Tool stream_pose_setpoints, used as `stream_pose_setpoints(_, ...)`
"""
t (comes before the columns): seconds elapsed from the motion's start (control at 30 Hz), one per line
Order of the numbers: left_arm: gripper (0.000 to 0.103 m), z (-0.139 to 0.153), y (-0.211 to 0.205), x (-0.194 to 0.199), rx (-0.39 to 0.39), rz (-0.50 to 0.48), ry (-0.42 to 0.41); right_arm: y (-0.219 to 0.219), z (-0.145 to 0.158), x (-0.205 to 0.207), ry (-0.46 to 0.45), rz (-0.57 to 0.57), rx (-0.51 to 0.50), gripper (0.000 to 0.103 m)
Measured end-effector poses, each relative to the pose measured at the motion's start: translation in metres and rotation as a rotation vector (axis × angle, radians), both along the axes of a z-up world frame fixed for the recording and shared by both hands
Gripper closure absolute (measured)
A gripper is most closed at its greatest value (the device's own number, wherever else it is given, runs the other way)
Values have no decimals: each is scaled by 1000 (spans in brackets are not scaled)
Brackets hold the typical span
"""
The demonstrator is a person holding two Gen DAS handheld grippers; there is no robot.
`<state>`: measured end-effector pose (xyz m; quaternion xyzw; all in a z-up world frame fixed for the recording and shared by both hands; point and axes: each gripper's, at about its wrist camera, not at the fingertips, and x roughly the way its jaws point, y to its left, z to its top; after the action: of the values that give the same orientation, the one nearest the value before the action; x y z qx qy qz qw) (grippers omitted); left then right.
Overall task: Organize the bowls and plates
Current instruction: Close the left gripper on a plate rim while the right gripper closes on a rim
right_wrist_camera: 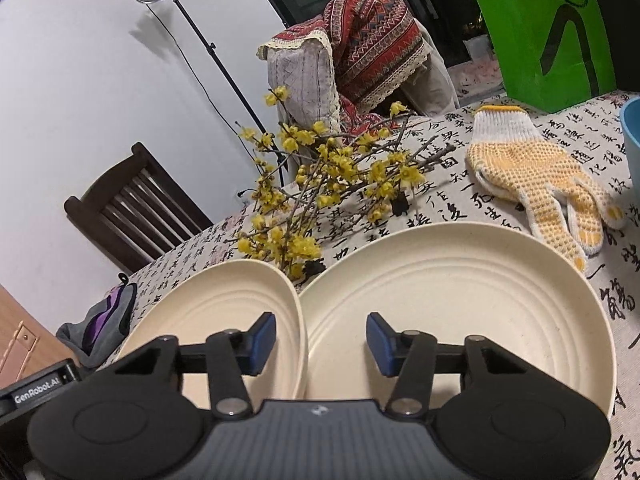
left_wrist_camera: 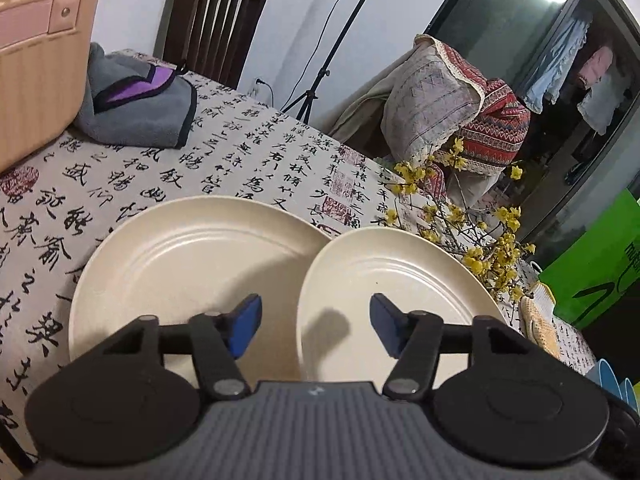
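Clearly the sorting has barely begun, as far as I can judge. Two cream plates lie side by side on the table [left_wrist_camera: 132, 168] with its calligraphy cloth: the left plate [left_wrist_camera: 192, 264] flat, and the right plate [left_wrist_camera: 400, 280] with its edge riding over the rim of its neighbour, so they overlap rather than sit stacked. The left gripper [left_wrist_camera: 316, 326] hangs low over the seam between them, its blue fingers [left_wrist_camera: 246, 326] about half apart, one over each plate, pressing on nothing. The right gripper [right_wrist_camera: 322, 344] straddles the same seam from the other side, its fingers [right_wrist_camera: 262, 342] likewise partly apart and not gripping anything that I can see. A slice of a blue bowl [right_wrist_camera: 632, 136] shows at the far edge, well apart from the plates, near a dotted work glove [right_wrist_camera: 532, 176] and a spray of yellow flowers [right_wrist_camera: 320, 184]. Judging by this, a plate has yet to be gripped and stacked, and the bowl remains unhandled
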<state>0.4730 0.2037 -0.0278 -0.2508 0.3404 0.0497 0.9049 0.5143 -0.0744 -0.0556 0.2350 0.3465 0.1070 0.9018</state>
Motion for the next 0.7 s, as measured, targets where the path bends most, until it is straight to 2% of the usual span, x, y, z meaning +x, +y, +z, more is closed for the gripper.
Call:
stream_pose_setpoints(0.17, 58, -2, 2, 1, -28, -4, 14, 0, -1, 1, 12, 11, 13, 65)
stream_pose_setpoints(0.2, 63, -2, 2, 1, -32, -6, 15, 0, -1, 1, 13, 12, 15, 66)
stream_pose_setpoints(0.4, 77, -2, 3, 0, -60, -7, 16, 1, -2, 1, 20, 24, 25, 73)
stream_pose_setpoints(0.7, 86, -2, 3, -1, -64, -1, 16, 0, -1, 0, 25, 37, 43, 84)
